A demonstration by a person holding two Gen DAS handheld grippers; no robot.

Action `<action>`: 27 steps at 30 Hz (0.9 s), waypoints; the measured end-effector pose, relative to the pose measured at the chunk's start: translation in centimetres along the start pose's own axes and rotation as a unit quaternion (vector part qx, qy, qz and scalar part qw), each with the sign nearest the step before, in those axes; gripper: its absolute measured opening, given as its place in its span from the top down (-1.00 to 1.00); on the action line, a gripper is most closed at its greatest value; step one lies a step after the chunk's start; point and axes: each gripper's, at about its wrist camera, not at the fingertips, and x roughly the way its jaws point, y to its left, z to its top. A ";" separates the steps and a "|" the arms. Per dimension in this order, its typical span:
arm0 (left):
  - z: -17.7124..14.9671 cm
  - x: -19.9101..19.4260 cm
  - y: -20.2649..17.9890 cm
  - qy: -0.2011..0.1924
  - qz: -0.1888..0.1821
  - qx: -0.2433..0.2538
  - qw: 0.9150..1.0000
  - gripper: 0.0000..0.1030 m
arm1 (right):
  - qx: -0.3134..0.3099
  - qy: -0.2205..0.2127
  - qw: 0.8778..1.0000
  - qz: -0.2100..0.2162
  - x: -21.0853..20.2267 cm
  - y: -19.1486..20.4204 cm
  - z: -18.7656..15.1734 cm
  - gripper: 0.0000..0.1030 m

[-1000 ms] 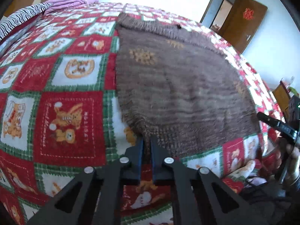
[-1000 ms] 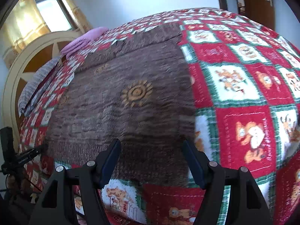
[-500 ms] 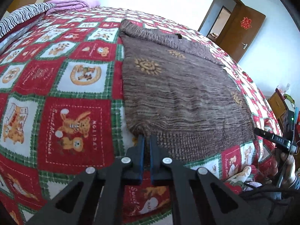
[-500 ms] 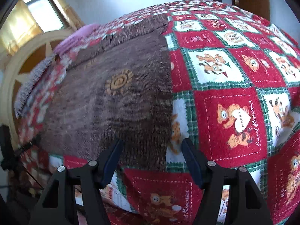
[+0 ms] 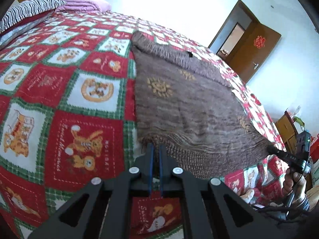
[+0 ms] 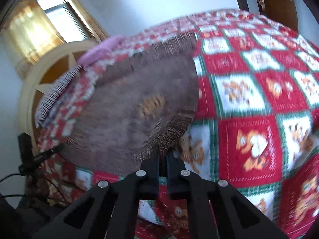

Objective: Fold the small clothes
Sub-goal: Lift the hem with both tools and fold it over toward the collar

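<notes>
A brown knitted sweater with orange sun motifs lies spread on a bed with a red, green and white bear-patterned blanket. My left gripper is shut on the near left corner of the sweater's ribbed hem, which is lifted a little. In the right wrist view my right gripper is shut on the near right corner of the sweater, and the hem rises off the blanket there. The right gripper also shows at the far right of the left wrist view, pinching that corner.
A striped pillow and a folded purple cover lie at the head of the bed by a curved headboard. A brown door stands open past the bed. A hand holds the other gripper; cables hang at the bedside.
My right gripper's fingers stood wide over the hem and have closed on the right corner, lifting it. My left gripper stayed shut on the left corner and the view shifted slightly.
</notes>
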 end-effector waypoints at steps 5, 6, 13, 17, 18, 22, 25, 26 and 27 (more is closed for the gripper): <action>0.2 0.3 0.0 0.002 -0.001 -0.001 1.000 0.92 | 0.015 0.007 1.000 0.002 0.6 -0.6 -0.3 0.91; 0.3 0.2 0.0 0.001 -0.001 -0.001 1.000 0.92 | 0.021 0.006 1.000 0.007 0.7 -0.8 -0.3 0.91; 3.4 -1.4 -0.5 -0.037 -0.012 0.009 0.999 0.92 | 0.016 -0.052 0.998 0.036 -2.1 0.0 2.5 0.91; 6.0 -1.6 -0.8 -0.063 -0.018 0.009 0.998 0.92 | 0.009 -0.080 0.996 0.041 -2.7 0.6 4.8 0.91; 6.5 -1.6 -0.8 -0.067 -0.019 0.007 0.998 0.92 | 0.006 -0.090 0.995 0.040 -2.9 0.7 5.5 0.91; 8.9 -1.5 -0.7 -0.083 -0.025 -0.004 0.996 0.93 | 0.004 -0.117 0.992 0.043 -3.3 0.9 7.9 0.91; 10.5 -1.5 -0.8 -0.098 -0.026 -0.003 0.995 0.93 | 0.006 -0.134 0.990 0.045 -3.3 0.9 9.4 0.91; 11.2 -1.3 -0.8 -0.100 -0.023 -0.002 0.995 0.93 | 0.008 -0.137 0.990 0.046 -3.2 0.9 9.8 0.91; 11.6 -1.2 -0.9 -0.101 -0.023 -0.002 0.995 0.93 | 0.008 -0.140 0.989 0.048 -3.2 0.9 10.2 0.91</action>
